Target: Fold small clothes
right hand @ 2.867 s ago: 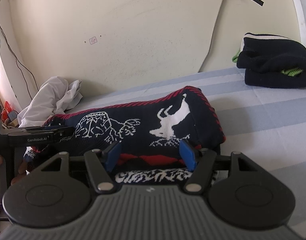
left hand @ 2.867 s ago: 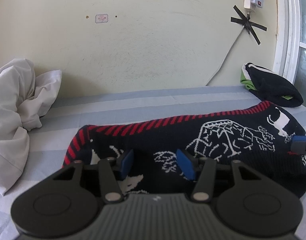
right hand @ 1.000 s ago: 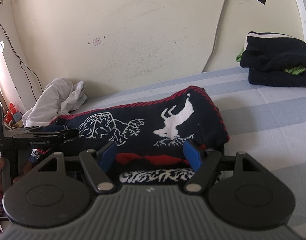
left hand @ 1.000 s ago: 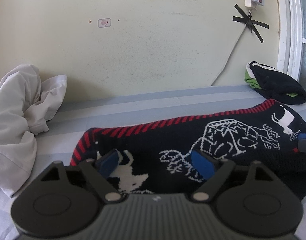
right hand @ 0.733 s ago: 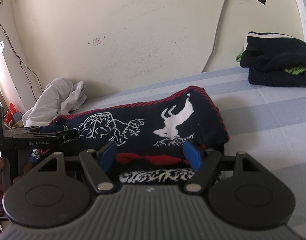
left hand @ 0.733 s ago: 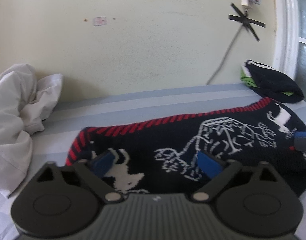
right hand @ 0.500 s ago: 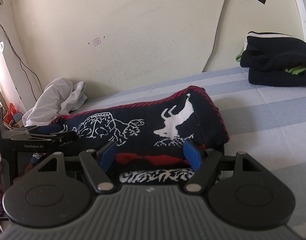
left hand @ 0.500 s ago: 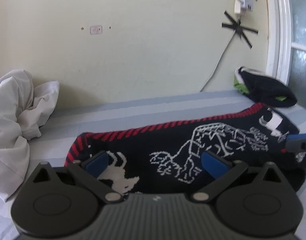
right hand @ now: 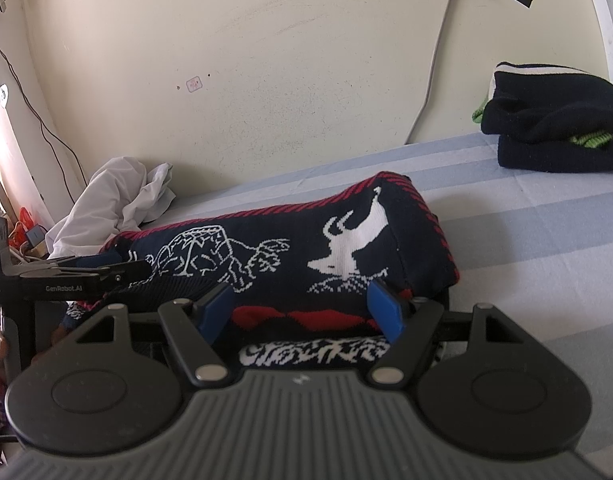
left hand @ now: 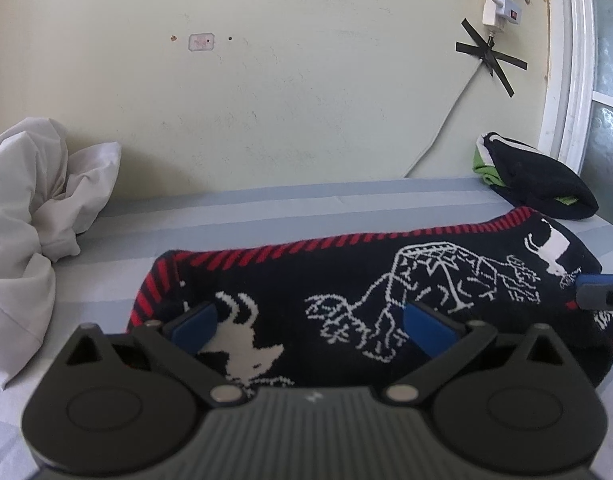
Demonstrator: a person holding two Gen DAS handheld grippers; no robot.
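Observation:
A navy knit sweater (left hand: 386, 280) with red striped trim and white animal patterns lies folded in a long band on the blue-striped bed sheet (left hand: 266, 208). My left gripper (left hand: 309, 328) hovers over its left end, open wide; the fabric lies below the blue pads and they do not press on it. In the right wrist view the sweater (right hand: 306, 248) lies across the middle. My right gripper (right hand: 301, 309) stands open over its near right edge, pads apart above the red and white pattern. The left gripper (right hand: 86, 276) reaches in from the left, just above the sweater's far end.
A crumpled white cloth (left hand: 30, 216) is heaped against the wall at the left. A folded dark garment with green trim (right hand: 554, 128) sits at the back right by the window frame. A cable and power strip (left hand: 498, 4) hang on the wall. Bare sheet (right hand: 526, 248) extends right of the sweater.
The left gripper's jaws have spread much wider over the sweater's left end, and its view has tipped up a little. The right gripper has widened only slightly and the sweater has not moved.

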